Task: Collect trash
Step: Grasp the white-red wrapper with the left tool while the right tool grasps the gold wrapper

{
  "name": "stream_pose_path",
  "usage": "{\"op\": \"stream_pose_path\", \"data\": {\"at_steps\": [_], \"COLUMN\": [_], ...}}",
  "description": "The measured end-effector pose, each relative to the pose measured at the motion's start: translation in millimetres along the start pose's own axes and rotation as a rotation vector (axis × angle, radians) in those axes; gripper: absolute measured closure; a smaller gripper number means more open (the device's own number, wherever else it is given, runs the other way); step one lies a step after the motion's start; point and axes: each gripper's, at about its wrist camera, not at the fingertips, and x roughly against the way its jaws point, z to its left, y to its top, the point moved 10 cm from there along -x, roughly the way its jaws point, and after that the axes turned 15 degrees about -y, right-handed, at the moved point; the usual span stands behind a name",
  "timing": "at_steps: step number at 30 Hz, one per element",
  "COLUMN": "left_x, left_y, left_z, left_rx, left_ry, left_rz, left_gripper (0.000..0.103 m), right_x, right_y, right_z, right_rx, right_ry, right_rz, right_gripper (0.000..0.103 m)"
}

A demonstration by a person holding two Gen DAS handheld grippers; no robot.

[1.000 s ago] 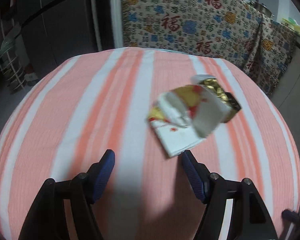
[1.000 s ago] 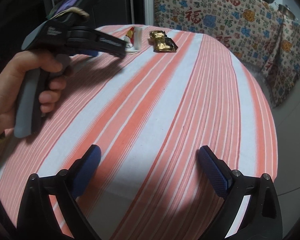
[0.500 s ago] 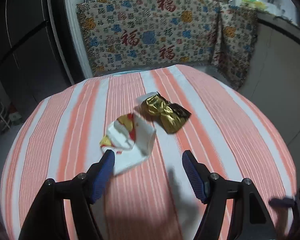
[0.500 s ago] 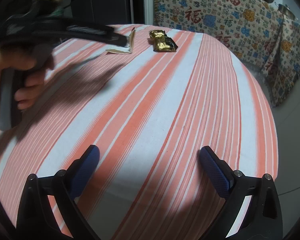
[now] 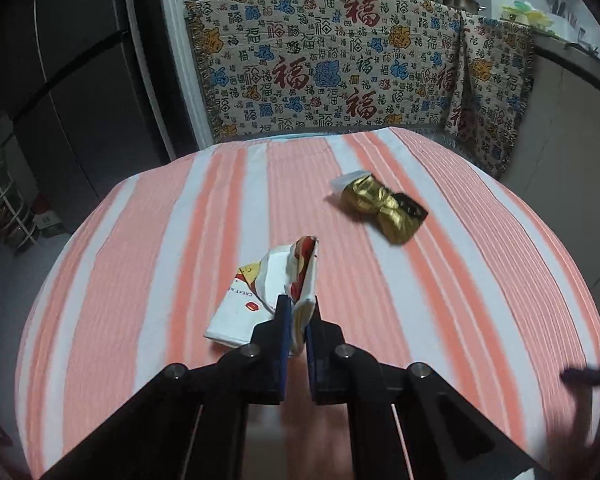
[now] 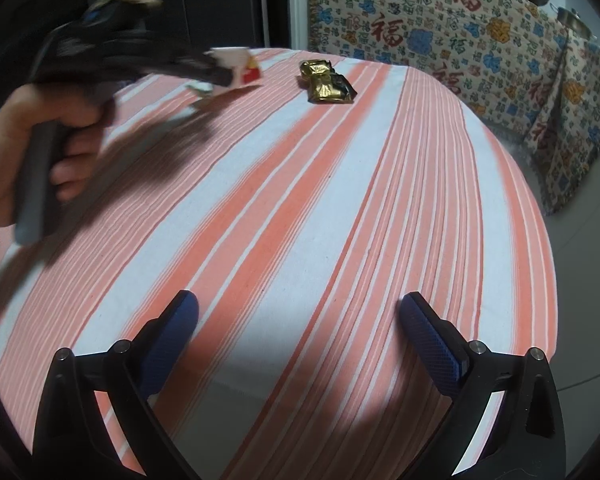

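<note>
White snack wrapper [image 5: 260, 300] now clamped in left gripper [image 5: 298, 322], jaws just closed (right gripper [image 6: 298, 344] idle, open); gold wrapper [image 5: 380, 204] beyond it remains.

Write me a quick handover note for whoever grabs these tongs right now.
Left tongs: jaws have just closed, now shut on the white wrapper, which appears lifted off the striped tablecloth.
Right tongs: open, empty, above the cloth.
Gold wrapper: lying on the cloth, untouched.
Done: white wrapper gripped.
Left: bin it, then collect the gold one. No bin in view.
</note>
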Motion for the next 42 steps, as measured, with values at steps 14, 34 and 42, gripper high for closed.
{"op": "stream_pose_path", "data": {"at_steps": [14, 34, 42], "left_x": [20.8, 11.2, 10.5], "left_y": [-63.3, -71.1, -71.5], "left_z": [4.8, 9.5, 10.5], "left_rx": [-0.01, -0.015, -0.007], "left_ry": [-0.097, -0.062, -0.064], "left_rz": [0.046, 0.067, 0.065], "left_gripper": [0.035, 0.033, 0.033], "right_x": [-0.8, -110.6, -125.7], "right_y": [-1.9, 129.4, 166.7], "right_z": [-1.6, -19.3, -17.3], "right_rx": [-0.007, -0.002, -0.066], "right_ry": [-0.012, -0.011, -0.008], "right_rz": [0.007, 0.025, -0.016], "right_gripper": [0.001, 0.0, 0.057]}}
